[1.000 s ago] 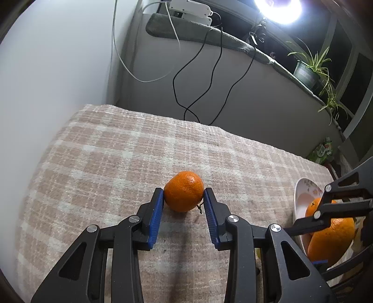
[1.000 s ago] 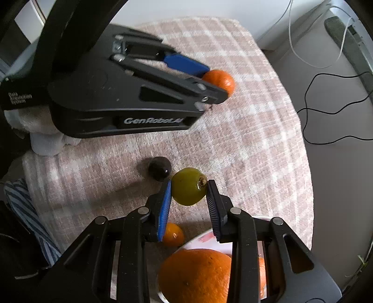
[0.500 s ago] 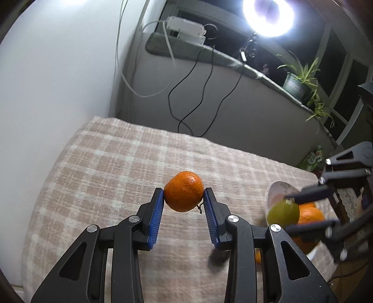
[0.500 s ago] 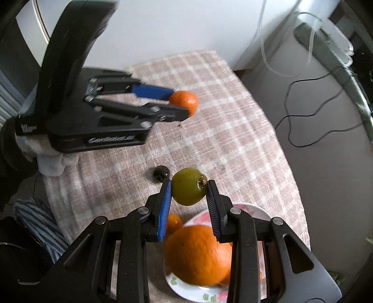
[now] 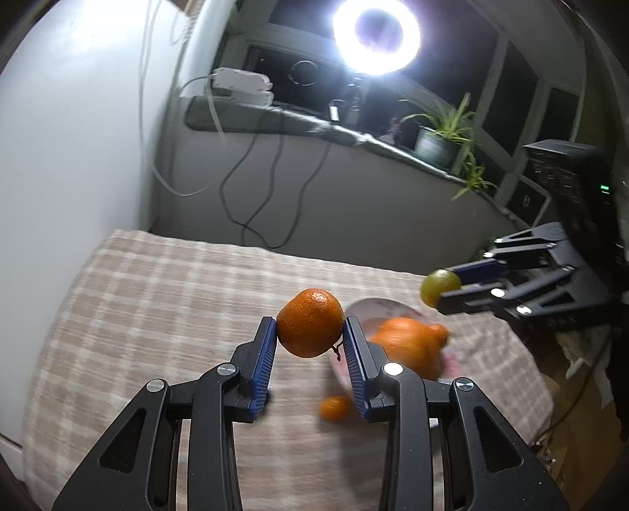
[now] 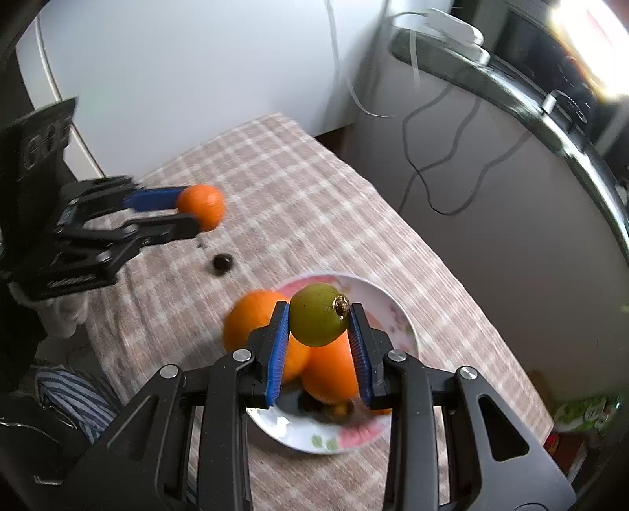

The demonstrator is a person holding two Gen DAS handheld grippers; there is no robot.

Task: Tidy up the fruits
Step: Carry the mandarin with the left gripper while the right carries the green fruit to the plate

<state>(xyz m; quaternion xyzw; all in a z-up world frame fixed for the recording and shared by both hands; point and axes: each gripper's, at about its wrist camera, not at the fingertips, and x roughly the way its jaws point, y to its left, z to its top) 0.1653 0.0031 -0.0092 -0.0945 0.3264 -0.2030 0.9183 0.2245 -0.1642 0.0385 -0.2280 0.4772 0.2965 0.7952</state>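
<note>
My left gripper [image 5: 310,334] is shut on a small mandarin [image 5: 309,323], held in the air above the checked tablecloth [image 5: 157,314]. The right gripper [image 6: 318,314] is shut on a green fruit [image 6: 319,313] and hangs over a flowered plate [image 6: 393,310] that holds large oranges [image 6: 251,318]. In the left wrist view the green fruit [image 5: 439,286] and the right gripper [image 5: 452,289] show at the right, above the plate [image 5: 369,308] and oranges [image 5: 409,346]. The right wrist view shows the left gripper [image 6: 192,214] with the mandarin [image 6: 202,206] at the left.
A tiny orange fruit [image 5: 335,407] lies on the cloth beside the plate. A dark round fruit [image 6: 222,262] sits on the cloth left of the plate. Cables [image 5: 255,204] hang down the wall behind the table. A ring light [image 5: 376,36] and potted plant [image 5: 440,137] stand on the sill.
Both grippers have risen with their fruit. The right one has carried the green fruit from beside the dark fruit to above the plate. The left one has lifted the mandarin off the cloth.
</note>
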